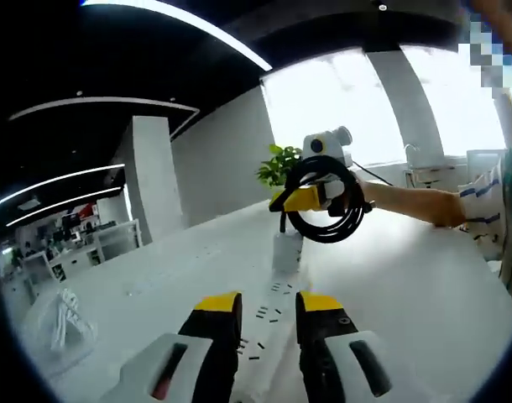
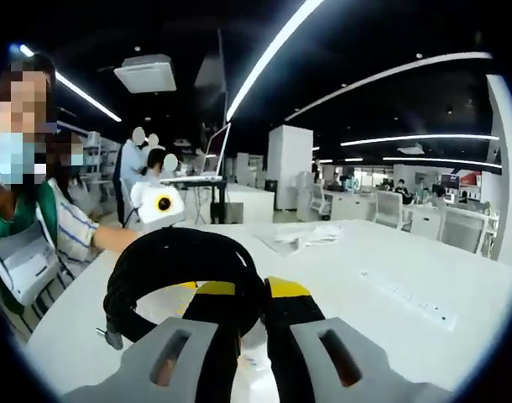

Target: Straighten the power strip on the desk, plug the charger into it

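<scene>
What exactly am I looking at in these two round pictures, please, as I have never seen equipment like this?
No robot here: a person holds a hand-held claw in each hand, and a fisheye camera rides on each one. The left gripper view looks along the left claw, whose yellow-tipped jaws stand apart just above a white power strip lying on the white desk. Across the desk, the right claw holds a coiled black cable, with the person's arm behind it. The right gripper view looks along that right claw, its jaws closed on the same cable. Whether a charger hangs on the cable is hard to tell.
</scene>
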